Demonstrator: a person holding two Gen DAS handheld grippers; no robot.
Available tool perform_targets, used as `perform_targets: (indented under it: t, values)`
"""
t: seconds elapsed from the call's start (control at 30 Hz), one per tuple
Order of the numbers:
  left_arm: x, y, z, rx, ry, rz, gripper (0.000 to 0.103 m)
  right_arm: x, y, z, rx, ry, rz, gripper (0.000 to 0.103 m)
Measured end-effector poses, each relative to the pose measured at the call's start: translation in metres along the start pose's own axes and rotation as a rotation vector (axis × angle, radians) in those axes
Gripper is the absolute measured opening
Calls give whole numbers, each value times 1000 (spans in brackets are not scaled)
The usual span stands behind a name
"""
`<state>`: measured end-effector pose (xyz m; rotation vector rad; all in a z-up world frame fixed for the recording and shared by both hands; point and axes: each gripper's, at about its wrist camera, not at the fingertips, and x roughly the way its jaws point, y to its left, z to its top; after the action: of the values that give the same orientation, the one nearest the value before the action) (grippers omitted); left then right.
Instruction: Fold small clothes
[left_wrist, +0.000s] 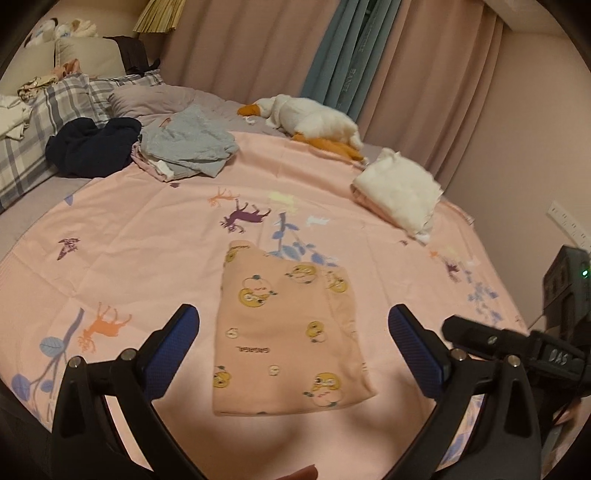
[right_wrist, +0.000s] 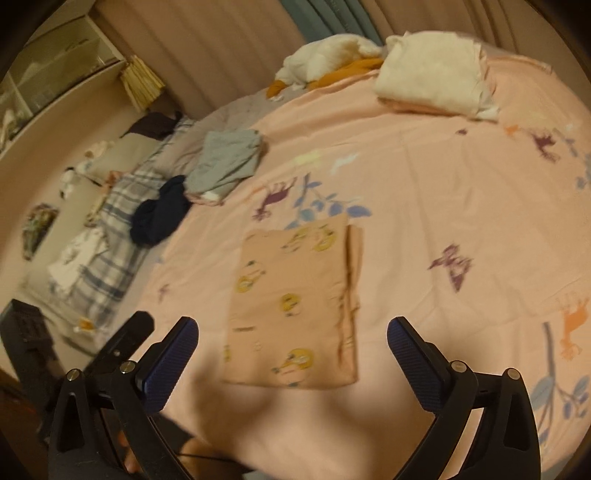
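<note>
A small peach garment with yellow cartoon prints (left_wrist: 288, 332) lies folded into a flat rectangle on the pink bedsheet (left_wrist: 147, 240). My left gripper (left_wrist: 293, 325) hovers above it, jaws wide open and empty. In the right wrist view the same garment (right_wrist: 295, 306) lies ahead of my right gripper (right_wrist: 291, 332), which is also wide open with nothing between its blue pads. The right gripper's body (left_wrist: 517, 343) shows at the right edge of the left view.
A grey garment pile (left_wrist: 188, 144) and a dark navy one (left_wrist: 92, 144) lie at the back left. A stack of folded white clothes (left_wrist: 399, 188) sits back right, a plush goose (left_wrist: 310, 122) behind it. Plaid pillows (left_wrist: 55, 107) and curtains border the bed.
</note>
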<state>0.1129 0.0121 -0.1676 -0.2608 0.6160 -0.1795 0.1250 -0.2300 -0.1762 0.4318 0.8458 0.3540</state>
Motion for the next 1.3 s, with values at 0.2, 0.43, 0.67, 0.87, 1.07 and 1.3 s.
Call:
perform_targets:
  t: [0.2, 0.43, 0.67, 0.87, 1.07, 1.3]
  values:
    - [-4, -7, 1, 40, -23, 79, 102, -2, 10, -6, -50, -25, -88, 101]
    - [-3, -13, -4, 92, -5, 99, 102, -3, 11, -7, -70, -28, -116, 101]
    - [-1, -12, -6, 86, 15, 99, 102, -5, 15, -9, -97, -36, -141, 101]
    - [0, -15, -6, 87, 35, 91, 102, -8, 22, -12, -133, -49, -185, 101]
    - [-3, -19, -8, 107, 27, 115, 102, -8, 26, -14, -154, -56, -214, 101]
    - [-14, -23, -9, 127, 11, 127, 102, -19, 31, -18, -166, -85, -211, 101]
